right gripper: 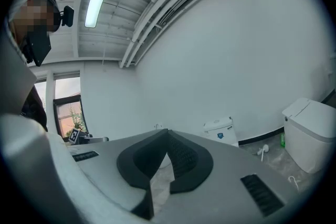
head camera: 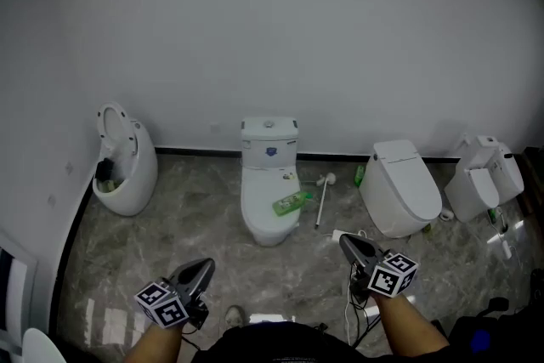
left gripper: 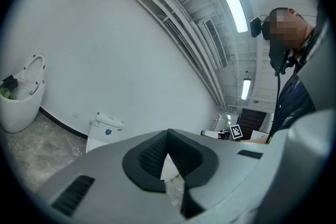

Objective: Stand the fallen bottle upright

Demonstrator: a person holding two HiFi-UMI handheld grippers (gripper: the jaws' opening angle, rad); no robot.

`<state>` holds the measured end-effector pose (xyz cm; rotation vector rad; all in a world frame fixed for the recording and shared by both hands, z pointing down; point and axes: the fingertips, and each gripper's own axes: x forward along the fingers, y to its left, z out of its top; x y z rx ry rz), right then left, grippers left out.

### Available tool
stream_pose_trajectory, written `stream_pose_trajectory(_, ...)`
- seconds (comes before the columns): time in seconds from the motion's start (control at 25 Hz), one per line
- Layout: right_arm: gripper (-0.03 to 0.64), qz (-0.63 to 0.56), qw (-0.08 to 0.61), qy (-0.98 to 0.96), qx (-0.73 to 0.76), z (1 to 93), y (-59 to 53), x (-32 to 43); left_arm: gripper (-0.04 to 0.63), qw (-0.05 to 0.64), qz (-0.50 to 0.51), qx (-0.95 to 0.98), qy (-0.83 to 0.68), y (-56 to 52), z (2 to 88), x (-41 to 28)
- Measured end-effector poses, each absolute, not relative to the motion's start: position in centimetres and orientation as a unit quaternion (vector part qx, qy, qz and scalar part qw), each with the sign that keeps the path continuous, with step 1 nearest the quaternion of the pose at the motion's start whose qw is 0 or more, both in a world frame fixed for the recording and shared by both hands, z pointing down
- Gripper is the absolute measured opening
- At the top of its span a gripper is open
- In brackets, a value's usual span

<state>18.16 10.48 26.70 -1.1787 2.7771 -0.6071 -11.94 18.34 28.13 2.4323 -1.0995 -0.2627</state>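
Observation:
A green bottle [head camera: 291,202] lies on its side on the closed seat of the middle white toilet [head camera: 263,212]. My left gripper [head camera: 202,268] is low at the left and my right gripper [head camera: 347,242] low at the right; both are well short of the toilet and point toward it. Both are shut with nothing between the pads. The left gripper view shows my left gripper [left gripper: 168,134] with its tips together and the toilet's tank [left gripper: 105,126] beyond. In the right gripper view my right gripper [right gripper: 168,134] is the same, and the tank [right gripper: 220,128] stands by the wall.
A toilet brush [head camera: 321,198] lies on the marble floor right of the toilet. A small green bottle [head camera: 359,175] stands by the wall. Another white toilet [head camera: 399,187] sits to the right, a further fixture [head camera: 484,178] at far right, an open-lidded one [head camera: 123,166] at left. White cables [head camera: 353,234] lie near my right gripper.

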Motion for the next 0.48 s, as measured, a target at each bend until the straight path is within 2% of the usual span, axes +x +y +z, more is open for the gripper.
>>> stream_pose_trajectory(0.48, 0.014, -0.19, 0.052, 0.866, -0.46, 25.6, -2.2, 10.6, 0.018, 0.234, -0.075, 0.917, -0.315, 0.9, 28.2, -20.3)
